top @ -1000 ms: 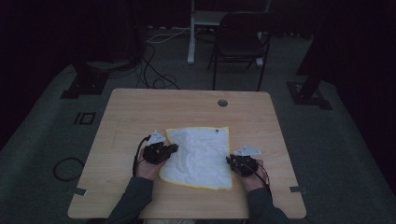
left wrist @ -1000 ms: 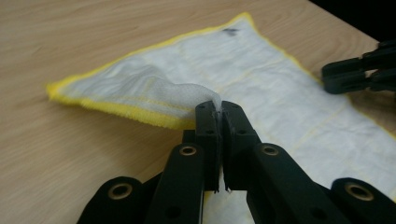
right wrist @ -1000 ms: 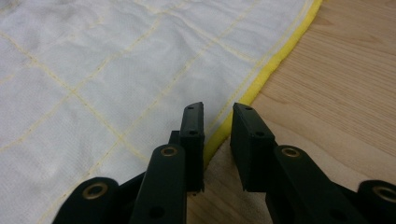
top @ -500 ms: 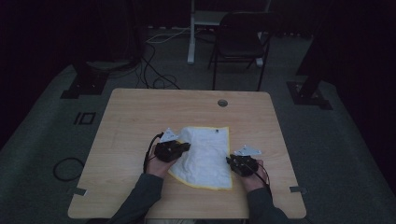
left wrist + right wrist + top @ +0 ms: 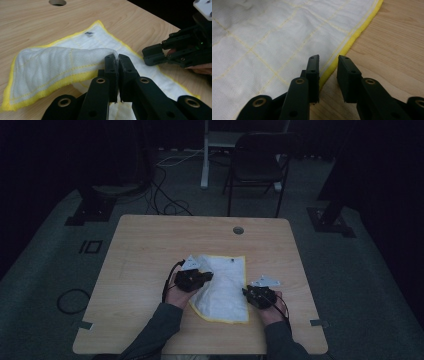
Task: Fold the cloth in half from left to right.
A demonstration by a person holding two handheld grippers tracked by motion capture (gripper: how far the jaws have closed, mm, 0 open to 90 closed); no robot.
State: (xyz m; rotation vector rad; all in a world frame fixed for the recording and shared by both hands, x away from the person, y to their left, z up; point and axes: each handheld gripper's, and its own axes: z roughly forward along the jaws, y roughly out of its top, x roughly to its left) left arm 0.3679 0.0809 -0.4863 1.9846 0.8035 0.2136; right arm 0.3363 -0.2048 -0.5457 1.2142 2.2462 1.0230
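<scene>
Left gripper [image 5: 206, 276] carried rightward, clamped on cloth [image 5: 225, 285] edge, right gripper [image 5: 328, 65] jaws just opening astride yellow hem

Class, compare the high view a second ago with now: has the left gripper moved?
Yes. The left gripper, shut on the cloth edge, has moved rightward over the cloth, away from the table left edge, folding that edge inward.

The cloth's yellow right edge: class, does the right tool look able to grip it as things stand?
Probably yes. The right tool stands open astride the cloth edge, its jaws having just opened, with nothing between it and the hem.
</scene>
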